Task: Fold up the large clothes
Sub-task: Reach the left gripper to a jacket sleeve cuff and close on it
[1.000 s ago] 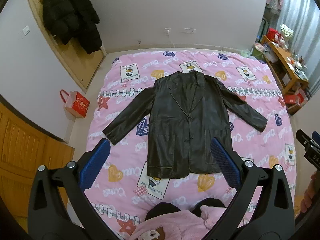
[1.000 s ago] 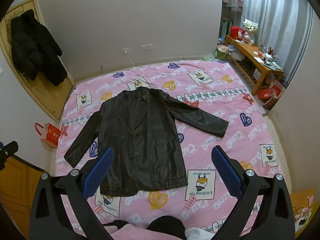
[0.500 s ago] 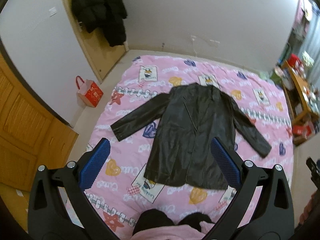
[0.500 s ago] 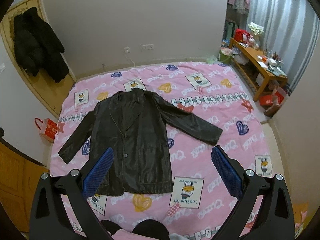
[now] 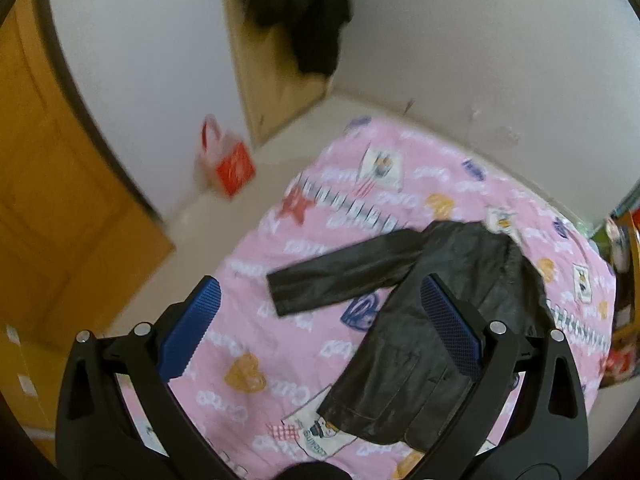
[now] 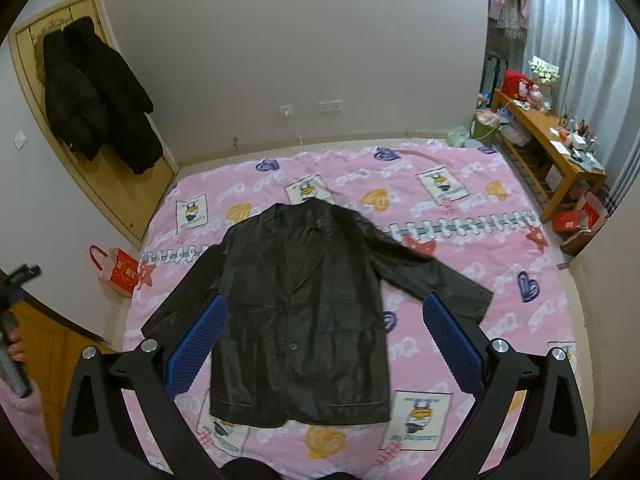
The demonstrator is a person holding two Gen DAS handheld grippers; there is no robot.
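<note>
my right gripper (image 6: 320, 344) hangs high over the near edge of the bed (image 6: 520, 312), jaws spread wide with nothing between them, pointing square down at the coat. my left gripper (image 5: 316, 328) is just as wide open and empty, tilted off toward the bed's left edge, its view blurred. the dark leather jacket (image 6: 304, 312) lies face up and flat in the middle of the bed, hem toward me, collar toward the far edge, both sleeves spread out to the sides. i judge it heavy, fairly stiff and a bit slick, so it should hold a crease but may slide on the pink cover. i'd take the left sleeve (image 5: 340, 276) near its cuff, and the right sleeve (image 6: 436, 276) likewise, pinching the thick seam edge. neither gripper touches it.
</note>
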